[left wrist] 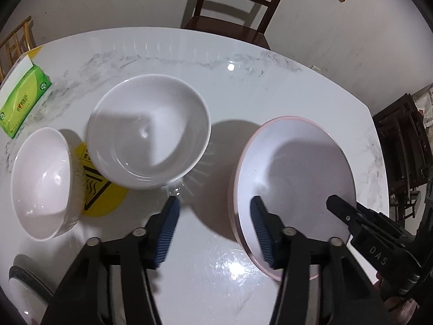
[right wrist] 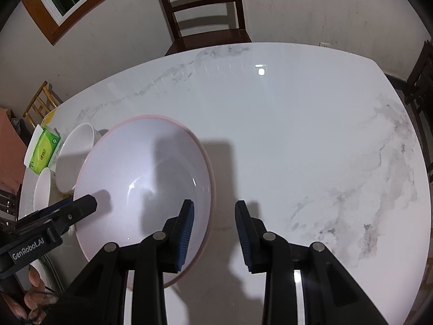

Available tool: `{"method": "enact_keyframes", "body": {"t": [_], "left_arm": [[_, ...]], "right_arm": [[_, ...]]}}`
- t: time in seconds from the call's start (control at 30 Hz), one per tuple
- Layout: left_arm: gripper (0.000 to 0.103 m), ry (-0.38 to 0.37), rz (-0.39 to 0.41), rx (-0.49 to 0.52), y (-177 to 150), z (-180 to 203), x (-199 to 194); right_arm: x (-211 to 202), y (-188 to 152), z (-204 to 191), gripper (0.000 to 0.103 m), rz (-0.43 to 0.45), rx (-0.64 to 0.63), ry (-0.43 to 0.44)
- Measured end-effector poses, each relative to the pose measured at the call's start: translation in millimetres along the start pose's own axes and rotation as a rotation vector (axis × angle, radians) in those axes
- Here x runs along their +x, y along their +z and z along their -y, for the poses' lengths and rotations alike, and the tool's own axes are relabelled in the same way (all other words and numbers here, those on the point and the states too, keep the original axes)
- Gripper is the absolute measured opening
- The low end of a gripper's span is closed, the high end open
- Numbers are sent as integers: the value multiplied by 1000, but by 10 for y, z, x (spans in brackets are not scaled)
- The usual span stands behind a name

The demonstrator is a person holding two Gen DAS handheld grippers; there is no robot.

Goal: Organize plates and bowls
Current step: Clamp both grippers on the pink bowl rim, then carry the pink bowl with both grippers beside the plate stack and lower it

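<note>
Both claws straddled the pink-rimmed bowl's (right wrist: pixel 151 168) near rim on the table (right wrist: pixel 297 135): left claw (left wrist: pixel 215 233) and right claw (right wrist: pixel 213 233) gaped, pads clear. Two white bowls (left wrist: pixel 148 132) lay left.

Dark wooden chair (right wrist: pixel 200 10), pale wall (right wrist: pixel 324 8)

The worktop (right wrist: pixel 297 135) is glossy white marble-look stone with grey veins. The bowls (left wrist: pixel 148 132) and the pink-rimmed plate (left wrist: pixel 297 168) look like smooth glazed ceramic. Each hand-held gripper (right wrist: pixel 213 233) is matt black plastic with ribbed blue pads (right wrist: pixel 186 233). The chair (right wrist: pixel 203 8) is dark wood.
</note>
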State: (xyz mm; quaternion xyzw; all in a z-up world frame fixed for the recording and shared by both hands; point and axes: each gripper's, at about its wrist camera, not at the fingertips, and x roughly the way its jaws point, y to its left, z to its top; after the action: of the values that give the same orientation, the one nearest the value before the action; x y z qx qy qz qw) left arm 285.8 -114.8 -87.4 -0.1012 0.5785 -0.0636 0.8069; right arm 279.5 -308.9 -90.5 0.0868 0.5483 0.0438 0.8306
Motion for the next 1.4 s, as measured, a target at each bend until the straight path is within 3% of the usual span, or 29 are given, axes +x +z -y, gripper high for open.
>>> {"method": "enact_keyframes", "body": {"t": [0.03, 0.23, 0.67, 1.0, 1.4], "left_arm": [[34, -2, -1, 4, -2, -4, 16], [10, -55, -7, 57, -32, 76, 17], [10, -57, -5, 90, -317, 66, -229], [10, -40, 4, 98, -810, -97, -605], [10, -28, 4, 77, -1460, -438, -915]], "right_arm": [[13, -2, 1, 19, -2, 2, 2], [38, -41, -13, 13, -6, 16, 14], [-267, -347, -89, 12, -1, 22, -4], [-618, -833, -405, 12, 28, -37, -4], [-788, -1483, -612, 13, -9, -57, 23]]}}
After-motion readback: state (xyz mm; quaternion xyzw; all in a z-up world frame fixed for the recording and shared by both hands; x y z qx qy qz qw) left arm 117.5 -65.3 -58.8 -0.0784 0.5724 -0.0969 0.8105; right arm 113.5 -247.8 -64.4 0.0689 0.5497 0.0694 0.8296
